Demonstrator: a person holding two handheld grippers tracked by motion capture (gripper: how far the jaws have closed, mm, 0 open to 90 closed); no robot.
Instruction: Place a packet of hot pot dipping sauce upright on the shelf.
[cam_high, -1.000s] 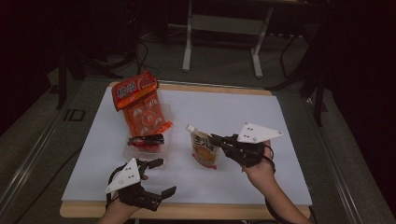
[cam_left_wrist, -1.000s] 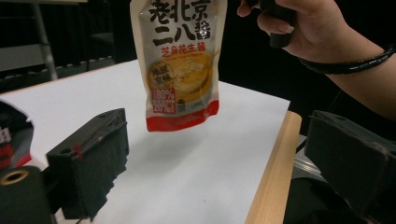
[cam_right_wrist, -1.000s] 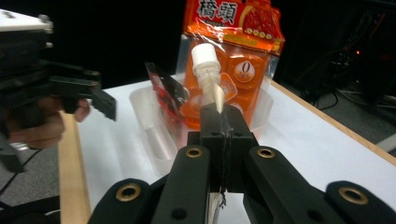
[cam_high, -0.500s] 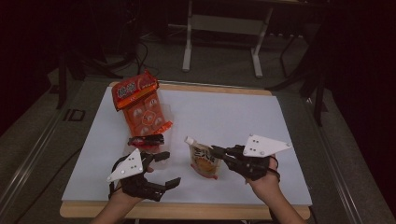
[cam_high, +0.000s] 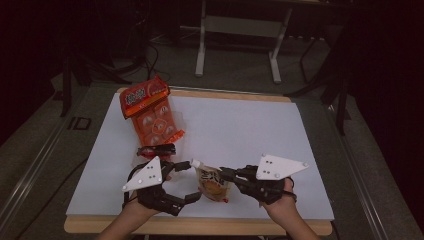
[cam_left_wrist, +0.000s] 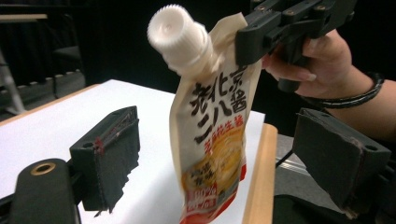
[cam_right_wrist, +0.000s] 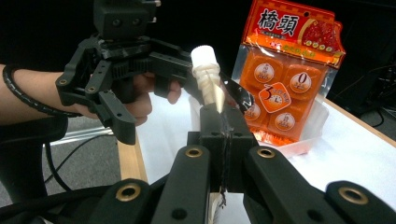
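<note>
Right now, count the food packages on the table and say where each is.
2. The orange tray pack lies at the table's far left. The spouted sauce pouch is near the front edge, held by the right tool. None looks hidden.

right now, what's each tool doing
Left tool: open, jaws either side of the spouted sauce pouch, not pressing it; they have just been closing.
Right tool: shut on the pouch's top edge.

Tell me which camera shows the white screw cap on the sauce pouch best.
The left gripper view: the cap is large, sharp and facing the lens atop the pouch. The right gripper view shows it side-on above the shut jaws; in the high view it is a small white spot.
</note>
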